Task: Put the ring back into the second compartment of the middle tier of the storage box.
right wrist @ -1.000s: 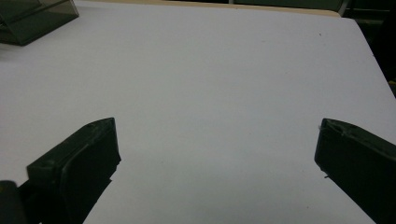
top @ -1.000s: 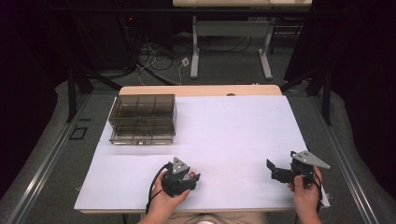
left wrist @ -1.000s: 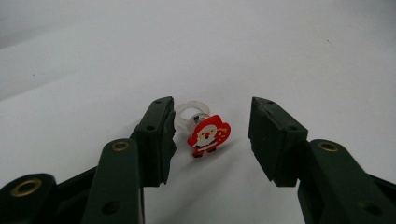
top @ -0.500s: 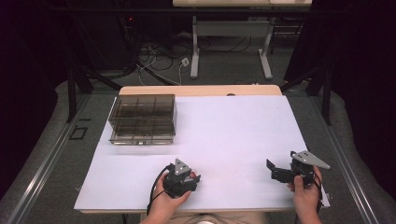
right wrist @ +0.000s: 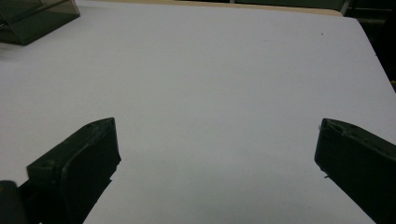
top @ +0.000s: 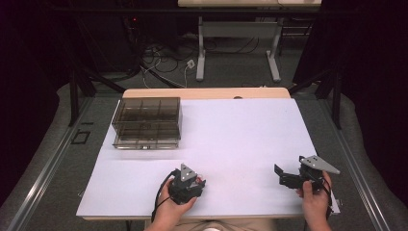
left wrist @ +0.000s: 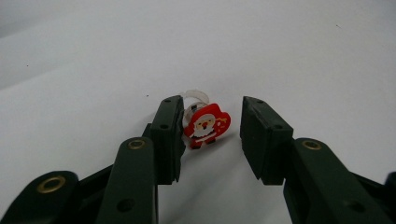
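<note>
Santa ring (left wrist: 205, 123) lies between left gripper's (left wrist: 211, 135) closing jaws.

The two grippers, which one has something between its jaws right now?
The left gripper: a small Santa ring lies between its jaws, against one pad, with a gap to the other. The right gripper has bare white table between its wide-open jaws.

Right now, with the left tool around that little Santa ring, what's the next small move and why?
Probably finish closing the left tool. Its jaws have just been closing, yet the Santa ring lies on the white table against the left-hand jaw, with a clear gap to the other. Until both pads press on it, lifting would likely leave it behind.
</note>
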A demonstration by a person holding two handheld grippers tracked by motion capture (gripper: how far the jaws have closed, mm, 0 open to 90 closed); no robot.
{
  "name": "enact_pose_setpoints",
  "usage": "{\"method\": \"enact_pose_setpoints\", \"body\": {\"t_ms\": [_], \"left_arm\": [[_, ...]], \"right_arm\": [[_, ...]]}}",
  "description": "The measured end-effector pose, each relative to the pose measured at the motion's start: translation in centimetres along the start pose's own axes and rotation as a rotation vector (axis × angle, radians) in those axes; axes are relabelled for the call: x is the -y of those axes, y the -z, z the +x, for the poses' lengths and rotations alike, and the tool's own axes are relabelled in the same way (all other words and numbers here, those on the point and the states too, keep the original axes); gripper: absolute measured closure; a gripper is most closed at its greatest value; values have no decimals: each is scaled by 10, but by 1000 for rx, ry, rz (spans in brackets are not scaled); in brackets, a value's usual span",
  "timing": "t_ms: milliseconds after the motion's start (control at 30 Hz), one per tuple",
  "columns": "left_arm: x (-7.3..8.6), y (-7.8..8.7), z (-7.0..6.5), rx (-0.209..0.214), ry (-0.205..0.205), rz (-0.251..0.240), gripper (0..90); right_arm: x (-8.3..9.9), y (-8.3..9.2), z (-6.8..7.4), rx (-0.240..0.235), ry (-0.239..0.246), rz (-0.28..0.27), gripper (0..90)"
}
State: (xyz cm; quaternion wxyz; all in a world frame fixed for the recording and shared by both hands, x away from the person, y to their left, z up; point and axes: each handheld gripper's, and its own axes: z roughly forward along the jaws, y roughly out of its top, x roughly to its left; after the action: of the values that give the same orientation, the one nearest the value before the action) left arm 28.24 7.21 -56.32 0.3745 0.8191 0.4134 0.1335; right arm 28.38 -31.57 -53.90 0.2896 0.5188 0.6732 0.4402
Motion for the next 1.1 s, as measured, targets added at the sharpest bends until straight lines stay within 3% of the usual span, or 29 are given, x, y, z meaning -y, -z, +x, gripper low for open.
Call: {"method": "enact_pose_setpoints", "body": {"t_ms": [1100], "left_arm": [[0,0,1,-16,-1,2,674]], "right_arm": [[1,-2,0,-3,-1,-10,0]]}}
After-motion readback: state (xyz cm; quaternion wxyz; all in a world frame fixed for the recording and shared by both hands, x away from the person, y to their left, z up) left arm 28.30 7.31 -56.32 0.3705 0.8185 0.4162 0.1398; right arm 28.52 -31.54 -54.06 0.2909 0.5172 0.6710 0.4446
